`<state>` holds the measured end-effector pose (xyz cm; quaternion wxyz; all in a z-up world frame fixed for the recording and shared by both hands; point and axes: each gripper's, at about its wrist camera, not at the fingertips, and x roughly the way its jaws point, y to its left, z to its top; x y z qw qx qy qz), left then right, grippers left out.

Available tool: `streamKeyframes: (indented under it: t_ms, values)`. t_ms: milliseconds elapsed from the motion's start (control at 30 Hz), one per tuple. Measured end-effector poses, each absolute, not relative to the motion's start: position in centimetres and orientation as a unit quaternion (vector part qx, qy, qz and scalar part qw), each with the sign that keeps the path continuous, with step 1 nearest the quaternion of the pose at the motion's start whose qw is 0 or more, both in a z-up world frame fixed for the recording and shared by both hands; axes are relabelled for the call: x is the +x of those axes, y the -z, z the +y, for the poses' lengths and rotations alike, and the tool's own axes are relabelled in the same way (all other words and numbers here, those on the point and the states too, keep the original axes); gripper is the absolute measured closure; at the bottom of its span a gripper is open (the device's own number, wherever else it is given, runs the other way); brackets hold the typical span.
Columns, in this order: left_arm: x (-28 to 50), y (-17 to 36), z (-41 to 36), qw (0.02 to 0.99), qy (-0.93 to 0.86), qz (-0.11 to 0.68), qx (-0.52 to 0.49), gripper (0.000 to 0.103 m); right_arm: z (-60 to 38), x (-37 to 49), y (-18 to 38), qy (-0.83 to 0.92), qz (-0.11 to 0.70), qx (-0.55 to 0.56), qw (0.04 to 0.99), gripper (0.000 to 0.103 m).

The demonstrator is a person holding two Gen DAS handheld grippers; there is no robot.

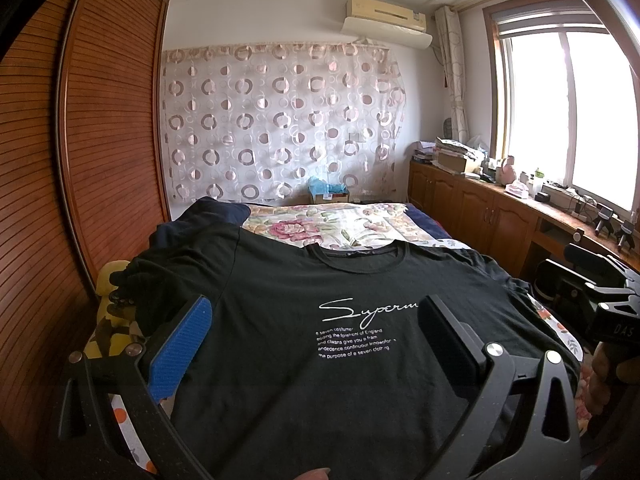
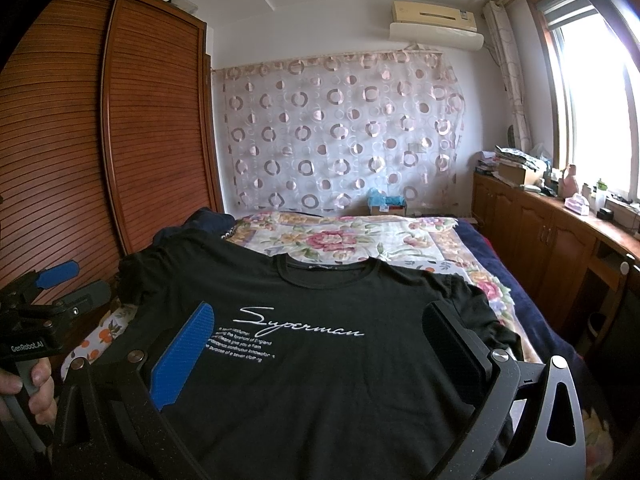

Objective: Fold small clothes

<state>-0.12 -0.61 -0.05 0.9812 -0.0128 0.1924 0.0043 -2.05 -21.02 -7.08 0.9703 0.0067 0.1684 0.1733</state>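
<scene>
Left wrist view: black T-shirt spread flat, front side up, on the flowery bed cover, neck hole toward the far wall. White "Superman" writing across the chest. Left gripper up above the shirt's near part, 2 fingers spread wide, pinching nothing. Blue pad on 1 finger, black pad on the other. Off at the right edge, the right gripper, seen from the side.

Right wrist view: same shirt, same flat lie. Right gripper spread wide too, nothing between the pads. Left sleeve a bit bunched near the wooden wardrobe. Right sleeve lying out toward the dark blue blanket.

Step in hand, by the look of it: the very start, shirt laid out, no fold made yet, both claws getting ready to take hold.

Next move most likely calls for going down to the cloth, pinching just 1 layer at a side edge or sleeve with each claw, then lifting and carrying that side over toward the middle. Soft, floppy cloth, so a low, gentle grab needed, or the flowery cover may come up too.
</scene>
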Motion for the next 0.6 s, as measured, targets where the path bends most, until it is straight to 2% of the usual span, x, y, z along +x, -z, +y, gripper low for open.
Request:
streamKeyframes:
  t_ms: [600]
  values:
    - [0.1, -0.1, 0.5, 0.979, -0.013, 0.204, -0.011, 0.000, -20.3, -1.0, 7.7, -0.187, 0.186, 0.002, 0.965, 0.000]
